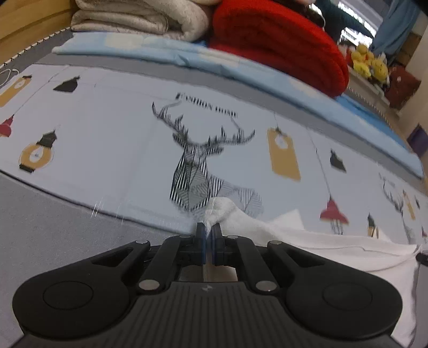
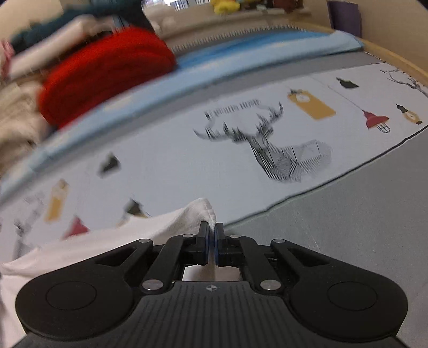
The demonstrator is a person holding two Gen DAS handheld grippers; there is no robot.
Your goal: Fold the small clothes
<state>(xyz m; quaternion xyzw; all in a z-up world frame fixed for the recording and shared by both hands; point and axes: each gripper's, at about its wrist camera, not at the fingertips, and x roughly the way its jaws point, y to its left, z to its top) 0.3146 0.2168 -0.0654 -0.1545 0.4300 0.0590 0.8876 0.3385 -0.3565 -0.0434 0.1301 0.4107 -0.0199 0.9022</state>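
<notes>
A small white garment (image 1: 307,241) hangs stretched between my two grippers above a bed sheet printed with a deer (image 1: 195,166). My left gripper (image 1: 208,230) is shut on one bunched corner of it; the cloth runs off to the right. In the right wrist view my right gripper (image 2: 211,230) is shut on another corner of the white garment (image 2: 112,241), and the cloth runs off to the left. The lower part of the garment is hidden below both grippers.
A folded red blanket (image 1: 281,40) and a beige folded blanket (image 1: 139,18) lie on a light blue pad (image 1: 187,56) at the far side of the bed. Yellow plush toys (image 1: 369,64) sit on a shelf behind. A wooden bed frame (image 2: 396,61) borders the sheet.
</notes>
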